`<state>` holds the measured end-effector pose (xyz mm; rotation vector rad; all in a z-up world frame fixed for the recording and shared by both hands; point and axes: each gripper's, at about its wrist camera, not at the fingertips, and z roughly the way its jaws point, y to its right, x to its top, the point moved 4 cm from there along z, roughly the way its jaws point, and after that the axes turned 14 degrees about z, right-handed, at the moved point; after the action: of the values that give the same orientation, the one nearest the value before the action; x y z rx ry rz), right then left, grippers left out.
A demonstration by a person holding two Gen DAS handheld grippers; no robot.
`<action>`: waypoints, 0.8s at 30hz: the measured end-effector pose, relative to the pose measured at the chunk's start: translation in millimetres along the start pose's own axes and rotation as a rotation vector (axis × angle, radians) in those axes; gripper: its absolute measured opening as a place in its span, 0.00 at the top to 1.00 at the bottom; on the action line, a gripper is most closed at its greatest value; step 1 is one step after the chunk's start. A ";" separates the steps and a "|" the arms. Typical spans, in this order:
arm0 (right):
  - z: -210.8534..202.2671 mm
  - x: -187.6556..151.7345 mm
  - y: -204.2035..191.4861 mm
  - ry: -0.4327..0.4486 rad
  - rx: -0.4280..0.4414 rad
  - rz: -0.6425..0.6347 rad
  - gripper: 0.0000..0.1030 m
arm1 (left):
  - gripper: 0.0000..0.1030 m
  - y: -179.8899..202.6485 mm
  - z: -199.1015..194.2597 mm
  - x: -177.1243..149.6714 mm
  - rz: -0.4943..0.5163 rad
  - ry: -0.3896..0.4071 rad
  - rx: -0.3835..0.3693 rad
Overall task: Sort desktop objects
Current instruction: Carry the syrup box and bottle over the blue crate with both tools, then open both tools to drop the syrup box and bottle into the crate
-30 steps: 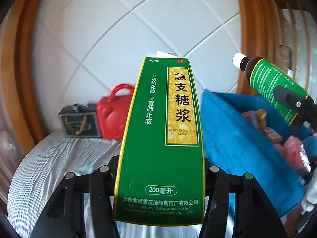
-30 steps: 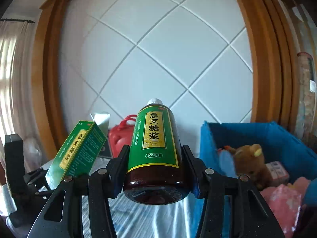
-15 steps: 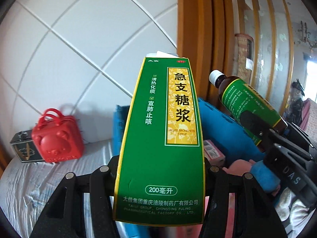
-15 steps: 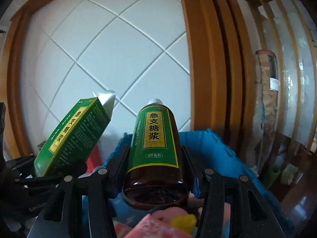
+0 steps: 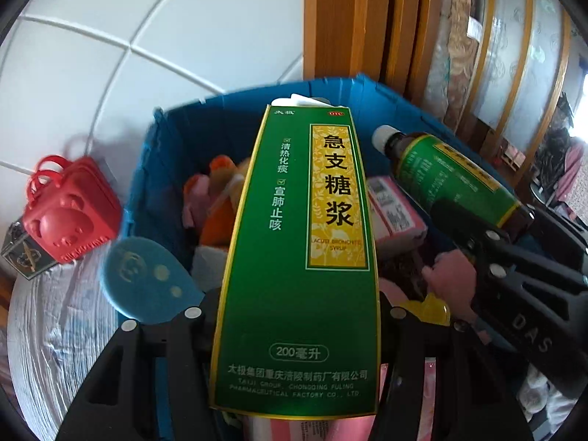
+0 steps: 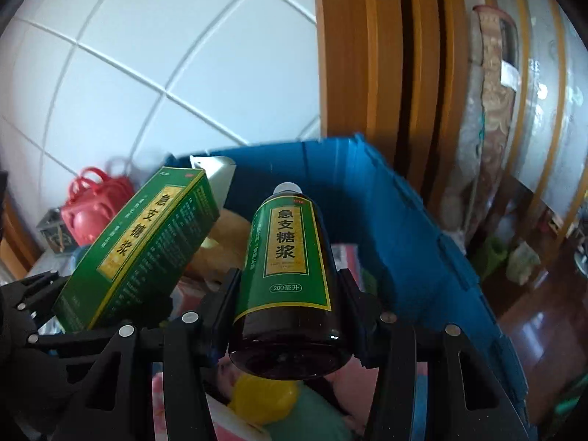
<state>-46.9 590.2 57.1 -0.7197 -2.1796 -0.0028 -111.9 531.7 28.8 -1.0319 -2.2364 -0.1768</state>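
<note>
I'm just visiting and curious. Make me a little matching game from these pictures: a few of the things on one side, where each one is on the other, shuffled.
Things:
1. green syrup box
2. brown syrup bottle
3. red bear bag
4. yellow toy

Places:
a. inside the blue bin
b. in the right gripper
c. in the left gripper
d. on the table left of the bin

Pairs: 1-c, 2-b, 3-d, 4-a

Blue bin (image 5: 176, 154) contents mostly hidden behind carton (image 5: 297, 257), toys blurred
</note>
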 end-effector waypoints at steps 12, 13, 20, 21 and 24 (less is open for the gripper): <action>60.9 -15.9 16.5 -0.301 -0.094 -0.017 0.50 | 0.38 14.3 30.1 -11.6 0.011 -0.122 -0.012; 63.7 -18.6 17.0 -0.312 -0.097 -0.016 0.50 | 0.35 15.7 30.5 -11.1 0.023 -0.119 -0.001; 57.3 -15.7 22.5 -0.325 -0.117 0.005 0.26 | 0.34 16.0 25.0 -3.7 0.062 -0.083 0.020; 53.8 -14.4 23.0 -0.316 -0.115 0.002 0.26 | 0.34 16.7 22.7 -3.1 0.064 -0.076 0.019; 42.4 -12.5 24.9 -0.293 -0.112 0.010 0.20 | 0.34 19.2 11.4 -1.7 0.074 -0.048 0.034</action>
<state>-58.4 614.9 14.3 -0.8376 -2.4702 -0.0155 -103.0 547.9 16.1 -1.1094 -2.2323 -0.0826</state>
